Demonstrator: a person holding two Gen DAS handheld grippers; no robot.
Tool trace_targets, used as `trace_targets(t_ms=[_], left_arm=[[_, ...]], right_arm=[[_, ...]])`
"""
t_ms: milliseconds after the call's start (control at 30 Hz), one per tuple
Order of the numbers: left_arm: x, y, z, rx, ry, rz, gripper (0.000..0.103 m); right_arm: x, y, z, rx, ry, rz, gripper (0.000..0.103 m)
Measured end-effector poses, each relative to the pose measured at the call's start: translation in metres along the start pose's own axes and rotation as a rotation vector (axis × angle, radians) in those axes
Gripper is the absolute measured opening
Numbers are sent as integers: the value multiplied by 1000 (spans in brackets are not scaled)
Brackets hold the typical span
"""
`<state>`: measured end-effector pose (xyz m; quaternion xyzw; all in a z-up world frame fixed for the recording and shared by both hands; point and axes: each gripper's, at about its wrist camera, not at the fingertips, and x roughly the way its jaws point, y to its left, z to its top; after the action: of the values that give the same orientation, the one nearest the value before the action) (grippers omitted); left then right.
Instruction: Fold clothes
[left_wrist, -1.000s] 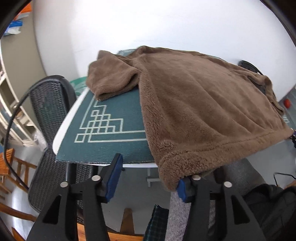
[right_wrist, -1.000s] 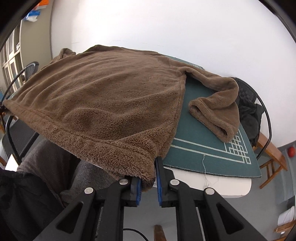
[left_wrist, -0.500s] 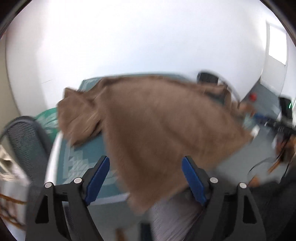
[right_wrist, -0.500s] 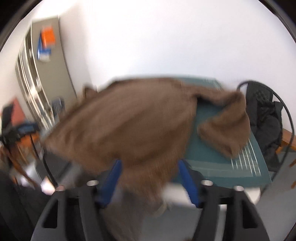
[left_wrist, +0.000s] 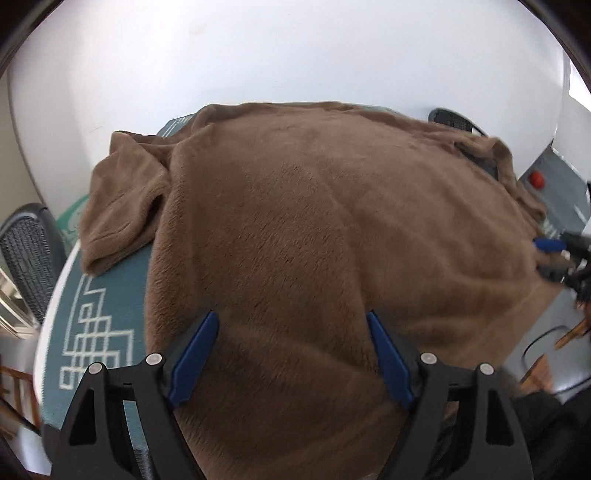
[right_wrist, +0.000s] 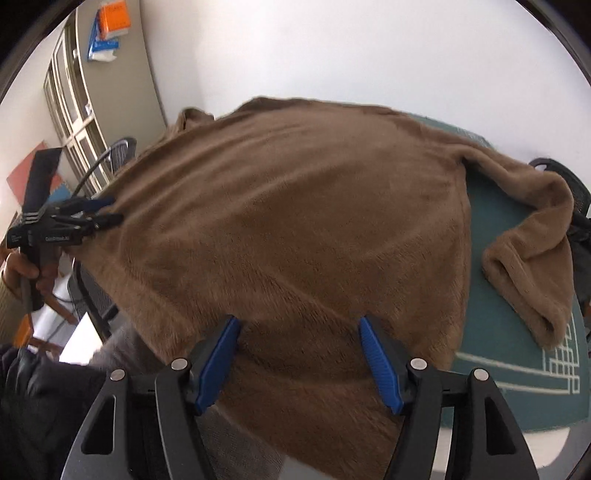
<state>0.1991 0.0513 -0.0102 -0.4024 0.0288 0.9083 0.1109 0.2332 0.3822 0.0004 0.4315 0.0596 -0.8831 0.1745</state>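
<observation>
We see the brown fleece sweater (left_wrist: 332, 229) spread over the tabletop (left_wrist: 48, 325) and its green patterned mat (left_wrist: 110, 295), hem hanging off the near edge. Our left hand-held gripper (left_wrist: 291, 354) and right hand-held gripper (right_wrist: 299, 354) both gape wide above the fabric, gripping nothing. 2 sleeves lie folded at the sides; mesh chairs (left_wrist: 26, 251) flank the tabletop, a cabinet (right_wrist: 92, 92) beyond

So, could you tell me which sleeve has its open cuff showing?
The right wrist view's sleeve, with a hollow cuff; the other sleeve lies bunched.
</observation>
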Motion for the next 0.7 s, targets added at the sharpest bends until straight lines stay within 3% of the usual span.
trace_targets(t_ms=[233,400,700], left_arm=[[-3,6,-4,15,17,2,84],[2,7,9,18,78,-10,85],[-10,5,66,71,35,-31,88]], right_arm=[[0,-3,-4,-28,7,-19,70],[-2,-7,0,-17,46,4,71],[2,-37,65,-22,20,21,71]])
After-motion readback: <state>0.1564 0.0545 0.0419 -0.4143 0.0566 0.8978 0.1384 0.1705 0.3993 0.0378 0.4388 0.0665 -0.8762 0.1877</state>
